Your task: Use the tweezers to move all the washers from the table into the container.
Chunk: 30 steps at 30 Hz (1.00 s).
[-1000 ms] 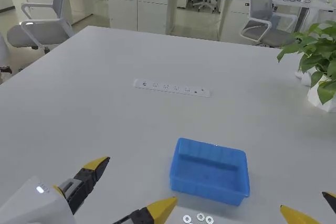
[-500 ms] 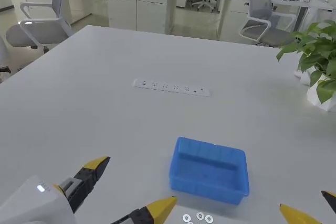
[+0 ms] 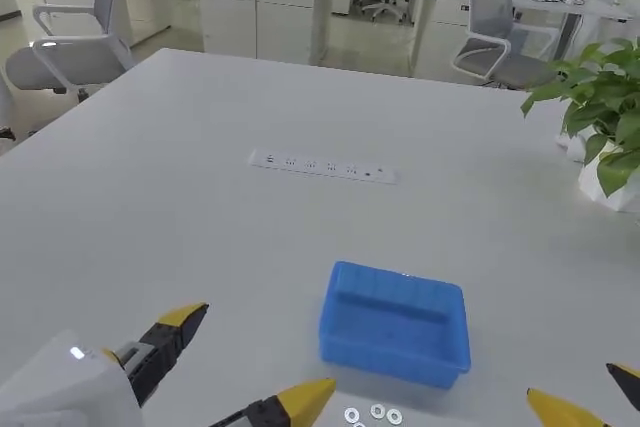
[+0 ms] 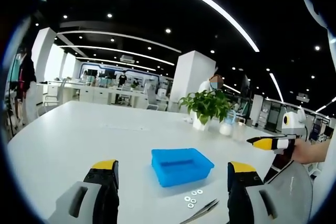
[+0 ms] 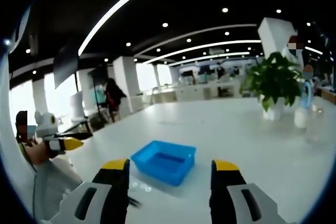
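Here the left gripper (image 4: 173, 165) and right gripper (image 5: 170, 164) hover empty, jaws spread wide. The washers (image 3: 372, 413) lie on the table (image 3: 200, 197) just beside the blue container (image 3: 395, 325), tweezers (image 4: 202, 211) near them.

The pale grey table (image 3: 200, 207) carries an open blue container (image 3: 395, 325), upright and close to the near edge. Small washers (image 3: 377, 413) lie in a loose cluster just beside the container's near wall, and the tweezers (image 4: 202, 211) lie flat just nearer than the washers. A white power strip (image 3: 322, 166) lies well beyond the container, and a potted plant (image 3: 600, 117) stands well off to its far right.
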Each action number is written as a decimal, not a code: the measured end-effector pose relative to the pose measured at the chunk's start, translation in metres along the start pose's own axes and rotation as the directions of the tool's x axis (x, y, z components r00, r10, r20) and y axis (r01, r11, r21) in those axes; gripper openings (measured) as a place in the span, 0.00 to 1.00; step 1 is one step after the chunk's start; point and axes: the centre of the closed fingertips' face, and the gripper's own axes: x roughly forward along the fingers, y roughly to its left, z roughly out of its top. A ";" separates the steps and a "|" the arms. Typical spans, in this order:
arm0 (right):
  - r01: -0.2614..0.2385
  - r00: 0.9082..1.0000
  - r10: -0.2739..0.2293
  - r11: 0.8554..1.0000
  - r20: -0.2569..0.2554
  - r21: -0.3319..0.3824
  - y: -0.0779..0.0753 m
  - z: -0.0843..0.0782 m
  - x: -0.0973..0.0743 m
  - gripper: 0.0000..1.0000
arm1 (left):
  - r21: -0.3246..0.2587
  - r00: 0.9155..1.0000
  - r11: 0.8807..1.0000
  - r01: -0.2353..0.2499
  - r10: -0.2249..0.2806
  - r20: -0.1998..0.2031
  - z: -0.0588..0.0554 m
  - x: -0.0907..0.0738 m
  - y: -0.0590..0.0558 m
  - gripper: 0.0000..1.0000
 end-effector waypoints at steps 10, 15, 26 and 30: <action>-0.068 0.991 0.060 0.996 -0.117 -0.061 0.018 -0.018 0.009 0.60 | -0.010 0.995 1.000 0.024 -0.025 -0.098 -0.014 0.004 -0.003 0.87; -0.078 0.986 0.066 0.995 -0.155 -0.069 0.017 -0.024 0.010 0.59 | -0.020 0.989 0.999 0.033 -0.036 -0.143 -0.021 0.006 -0.004 0.85; -0.148 0.966 0.117 0.981 -0.231 -0.122 0.025 -0.031 0.023 0.57 | -0.013 0.949 0.994 0.108 -0.107 -0.297 -0.048 0.012 -0.012 0.82; -0.186 0.951 0.140 0.971 -0.275 -0.152 0.031 -0.038 0.032 0.56 | 0.017 0.921 0.989 0.149 -0.133 -0.367 -0.059 0.012 -0.015 0.81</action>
